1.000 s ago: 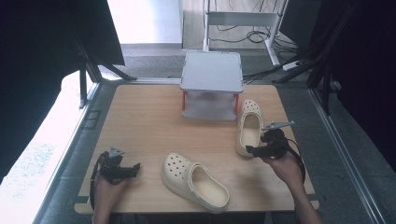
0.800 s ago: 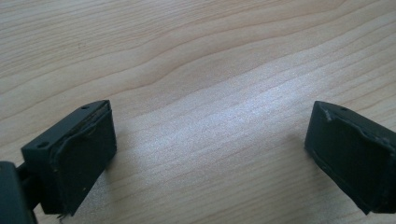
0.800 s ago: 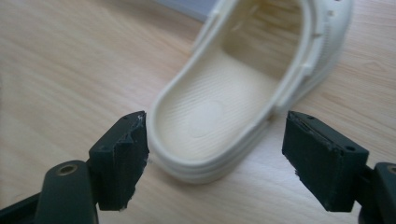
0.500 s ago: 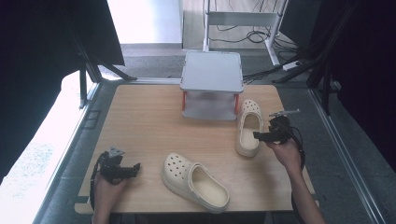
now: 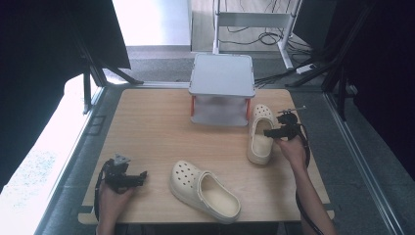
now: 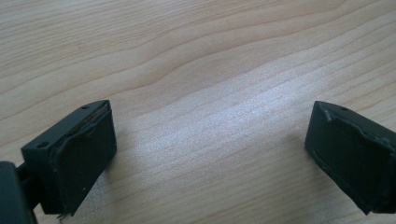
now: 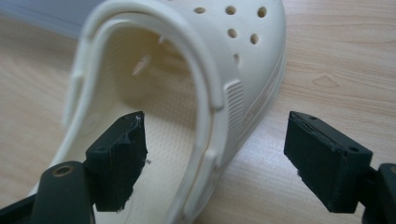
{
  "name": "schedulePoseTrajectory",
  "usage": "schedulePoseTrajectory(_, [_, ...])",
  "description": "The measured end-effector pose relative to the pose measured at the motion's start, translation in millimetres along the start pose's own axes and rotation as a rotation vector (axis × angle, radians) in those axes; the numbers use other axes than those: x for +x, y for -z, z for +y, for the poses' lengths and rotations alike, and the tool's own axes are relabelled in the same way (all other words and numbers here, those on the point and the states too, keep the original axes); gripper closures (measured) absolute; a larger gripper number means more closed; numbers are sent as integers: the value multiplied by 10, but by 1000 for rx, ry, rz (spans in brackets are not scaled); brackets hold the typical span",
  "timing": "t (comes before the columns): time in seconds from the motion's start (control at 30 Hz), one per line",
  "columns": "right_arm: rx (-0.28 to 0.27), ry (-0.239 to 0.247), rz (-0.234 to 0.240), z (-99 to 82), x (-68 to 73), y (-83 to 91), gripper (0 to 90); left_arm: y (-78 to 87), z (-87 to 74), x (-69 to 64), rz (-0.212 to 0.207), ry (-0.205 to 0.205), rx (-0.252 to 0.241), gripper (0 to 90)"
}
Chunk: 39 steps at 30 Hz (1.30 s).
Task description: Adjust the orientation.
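At the right edge of the wooden table [image 5: 147,127], a cream clog [image 5: 260,133] is seen lying flat, its toe pointed toward the grey stand [image 5: 221,88] just beside it and its heel opening toward the person. The right gripper [image 5: 268,132] is held level over the clog's right rim. From the right gripper view, its jaws are spread wide and straddle that side wall [image 7: 219,116]: one jaw hangs inside the shoe's opening, the other outside over bare wood, and neither pad is pressed on the clog. The left gripper [image 5: 142,175] is rested near the front left corner, jaws parted over empty wood, well apart from a second cream clog [image 5: 204,190] lying at the front centre.
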State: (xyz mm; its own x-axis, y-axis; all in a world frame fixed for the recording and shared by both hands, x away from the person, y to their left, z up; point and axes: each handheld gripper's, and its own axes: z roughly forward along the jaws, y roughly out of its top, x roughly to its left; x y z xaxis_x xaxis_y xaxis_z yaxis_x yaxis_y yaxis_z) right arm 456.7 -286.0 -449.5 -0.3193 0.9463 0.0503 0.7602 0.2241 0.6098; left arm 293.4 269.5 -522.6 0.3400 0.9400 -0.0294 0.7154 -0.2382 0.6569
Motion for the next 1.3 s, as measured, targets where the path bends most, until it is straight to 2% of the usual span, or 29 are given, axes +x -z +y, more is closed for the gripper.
schedulePoseTrajectory(0.2, [27, -34, -16, 53, -24, -190, 210, 0, 0, 0, 0, 0, 0, 20])
schedulePoseTrajectory(0.3, [31, -66, -17, 71, -45, -271, 234, -1, 0, -2, 0, 2, -2, 20])
schedulePoseTrajectory(0.4, [34, -90, -25, 80, -58, -329, 289, -2, 0, -2, 0, 3, -2, 19])
schedulePoseTrajectory(0.43, [32, -105, -22, 83, -65, -353, 337, -2, 0, -2, 0, 3, -2, 20])
schedulePoseTrajectory(0.5, [25, -110, -26, 83, -69, -360, 350, 0, 0, 0, 0, 1, -1, 20])
schedulePoseTrajectory(0.57, [19, -119, -30, 83, -73, -370, 411, 0, 0, 0, 0, 1, -1, 19])
schedulePoseTrajectory(0.63, [12, -118, -54, 76, -69, -359, 479, -2, 0, -2, 0, 3, -2, 20])
schedulePoseTrajectory(0.7, [8, -123, -53, 68, -75, -338, 506, 0, 0, -1, 0, 1, -1, 19])
schedulePoseTrajectory(0.9, [40, -56, -102, 101, -47, -229, 657, -2, 0, -2, 0, 3, -2, 20])
schedulePoseTrajectory(1.07, [61, -43, -127, 105, -117, -162, 749, 0, 0, 0, 0, 0, 0, 20])
schedulePoseTrajectory(1.2, [67, -31, -115, 82, -216, -104, 757, -1, 0, -2, 0, 3, -2, 20])
schedulePoseTrajectory(1.3, [51, -7, -115, 57, -262, -51, 760, 0, 0, 0, 0, 0, 0, 20])
